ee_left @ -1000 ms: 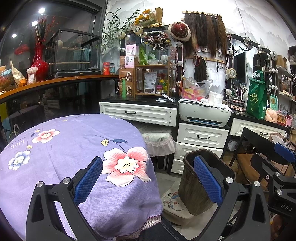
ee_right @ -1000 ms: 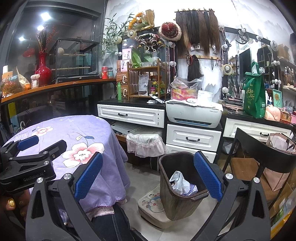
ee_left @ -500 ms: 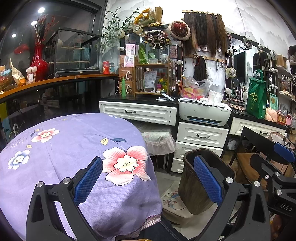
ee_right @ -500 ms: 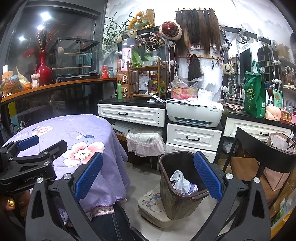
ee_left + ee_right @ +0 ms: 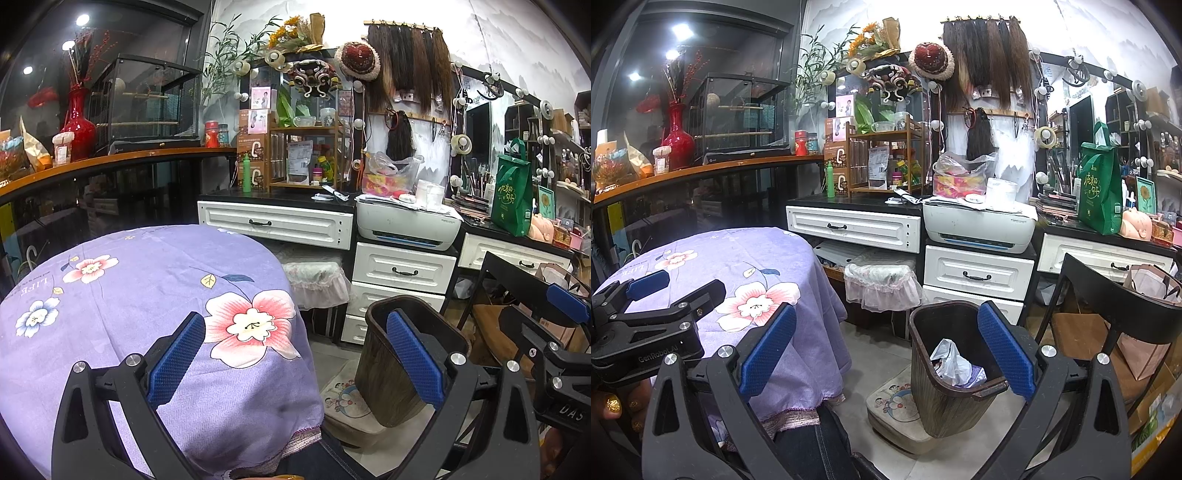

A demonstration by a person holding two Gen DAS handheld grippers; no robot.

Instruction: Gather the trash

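A dark brown waste bin (image 5: 945, 373) stands on the floor to the right of the round table; it also shows in the left wrist view (image 5: 388, 373). Crumpled white and purple trash (image 5: 955, 363) lies inside it. My left gripper (image 5: 295, 362) is open and empty, held over the table's near right edge. My right gripper (image 5: 886, 354) is open and empty, held above the floor between table and bin. The left gripper shows in the right wrist view (image 5: 653, 317). The right gripper shows at the right edge of the left wrist view (image 5: 561, 343).
The round table wears a purple flowered cloth (image 5: 147, 302). A cartoon floor mat (image 5: 897, 406) lies under the bin. White drawers (image 5: 979, 273) with a printer (image 5: 979, 225) stand behind. A black chair (image 5: 1115, 314) with a paper bag stands at the right.
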